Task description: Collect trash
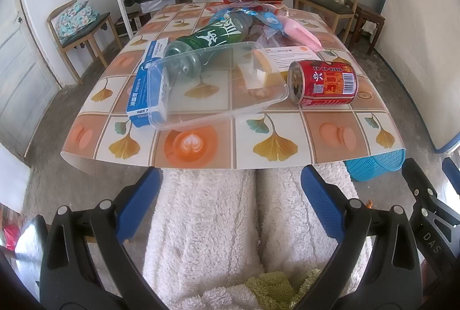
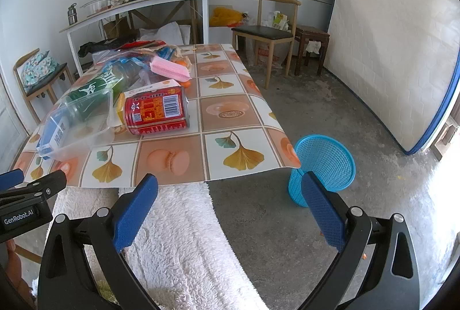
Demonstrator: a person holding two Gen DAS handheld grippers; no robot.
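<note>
On the tiled-pattern tablecloth table (image 1: 218, 143), left to right: blue-and-white cardboard box (image 1: 146, 86), clear plastic tray (image 1: 215, 86), green plastic bottle (image 1: 212, 37), red drink can (image 1: 323, 82) — blue mesh plastic wastebasket (image 2: 323, 166) on the floor. Left gripper (image 1: 230, 203) and right gripper (image 2: 230, 206) both spread wide, holding nothing.

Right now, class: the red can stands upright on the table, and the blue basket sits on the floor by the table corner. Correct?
Not quite. The red can lies on its side, as the right wrist view shows. The blue basket does sit on the floor by the table corner.
</note>
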